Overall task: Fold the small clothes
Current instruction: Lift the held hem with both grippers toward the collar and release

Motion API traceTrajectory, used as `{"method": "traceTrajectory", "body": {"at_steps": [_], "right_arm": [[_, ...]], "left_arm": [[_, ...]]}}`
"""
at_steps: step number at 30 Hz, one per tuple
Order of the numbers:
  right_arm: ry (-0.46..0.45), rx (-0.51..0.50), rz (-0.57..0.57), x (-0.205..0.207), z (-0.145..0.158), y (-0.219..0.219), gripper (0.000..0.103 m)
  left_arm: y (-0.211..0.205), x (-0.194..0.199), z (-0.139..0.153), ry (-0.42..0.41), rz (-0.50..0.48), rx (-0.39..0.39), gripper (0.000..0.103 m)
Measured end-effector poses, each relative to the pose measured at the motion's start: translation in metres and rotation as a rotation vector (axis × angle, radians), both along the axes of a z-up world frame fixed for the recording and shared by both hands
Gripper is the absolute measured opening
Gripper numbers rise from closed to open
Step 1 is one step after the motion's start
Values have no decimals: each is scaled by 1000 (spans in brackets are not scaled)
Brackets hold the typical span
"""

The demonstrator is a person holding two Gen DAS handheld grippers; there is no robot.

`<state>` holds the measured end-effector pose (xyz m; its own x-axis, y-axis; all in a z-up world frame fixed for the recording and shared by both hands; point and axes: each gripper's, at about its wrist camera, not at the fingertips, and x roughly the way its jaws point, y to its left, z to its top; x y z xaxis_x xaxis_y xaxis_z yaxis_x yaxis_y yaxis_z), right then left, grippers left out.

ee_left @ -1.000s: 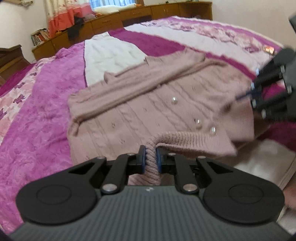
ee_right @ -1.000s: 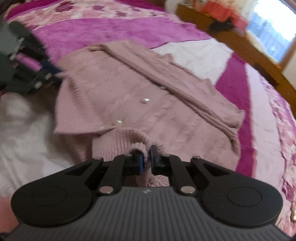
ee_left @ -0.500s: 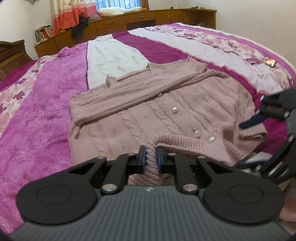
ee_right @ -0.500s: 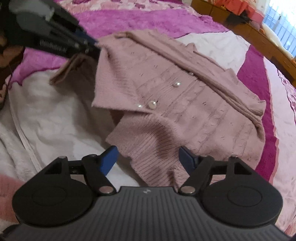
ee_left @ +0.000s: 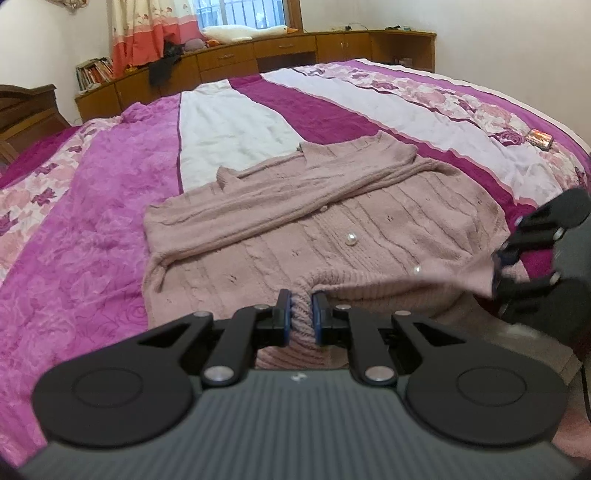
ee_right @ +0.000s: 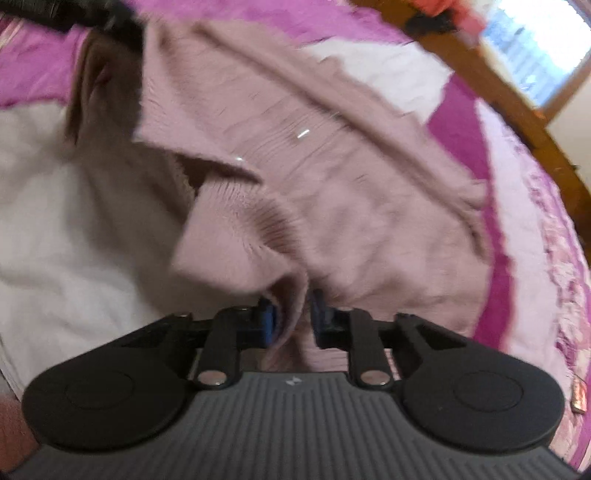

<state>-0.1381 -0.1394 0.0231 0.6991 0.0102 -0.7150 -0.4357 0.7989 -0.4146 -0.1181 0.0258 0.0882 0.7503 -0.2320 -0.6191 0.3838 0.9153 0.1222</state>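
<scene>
A dusty-pink knitted cardigan with pearl buttons lies flat on the bed, its sleeves folded across the chest. My left gripper is shut on the ribbed hem at the near edge. In the left wrist view my right gripper bites the hem's right corner and holds it slightly off the bed. In the blurred right wrist view the cardigan bunches into a fold between the right gripper pads, whose jaws are closing on it. The left gripper is a dark shape at the top left edge.
The bedspread has magenta, white and floral stripes. A small shiny packet lies near the bed's right edge. Wooden cabinets line the far wall under a window, with a plush goose on top. A wooden headboard stands at left.
The right gripper let go of the hem, opened wide, dropped lower and closed again on a fold of the hem. The left gripper kept its hold and barely moved.
</scene>
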Motion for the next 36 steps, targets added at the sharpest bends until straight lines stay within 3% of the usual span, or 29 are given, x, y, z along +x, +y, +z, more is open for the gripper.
{"method": "traceTrajectory", "body": {"at_steps": [7,11,12,13,16,21,27,29,30,31,33,36], "right_arm": [[-281,-38,-1,10,47,-3,10],[-390,-43,-14,34,65,-3,6],[-416,-42,-20,43,70,-3,4],[-444,-40,-25,52,75,-4,3],[-486,-31,-35,72,90,-2,3],[-352,99,-23,103,100,-20,3],[-134,253,-33,103,72,-51,8],[-75,280,-43,104,63,-58,17],[-55,291,-50,103,60,-62,32],[-47,300,-57,99,55,-63,54],[-41,321,-61,92,49,-70,72],[-5,317,-40,92,43,-73,75]], "left_arm": [[-1,21,19,-76,31,-3,14],[-2,46,35,-126,54,-28,14],[-3,53,39,-143,57,-31,11],[-4,60,44,-162,62,-30,2],[-5,83,54,-201,78,-14,2],[1,108,49,-122,71,-13,2],[8,103,27,-4,63,-42,4],[10,103,21,36,65,-61,4],[10,104,19,54,65,-70,4],[11,105,16,71,63,-79,4],[12,107,11,106,67,-92,5],[14,110,3,150,77,-101,5]]}}
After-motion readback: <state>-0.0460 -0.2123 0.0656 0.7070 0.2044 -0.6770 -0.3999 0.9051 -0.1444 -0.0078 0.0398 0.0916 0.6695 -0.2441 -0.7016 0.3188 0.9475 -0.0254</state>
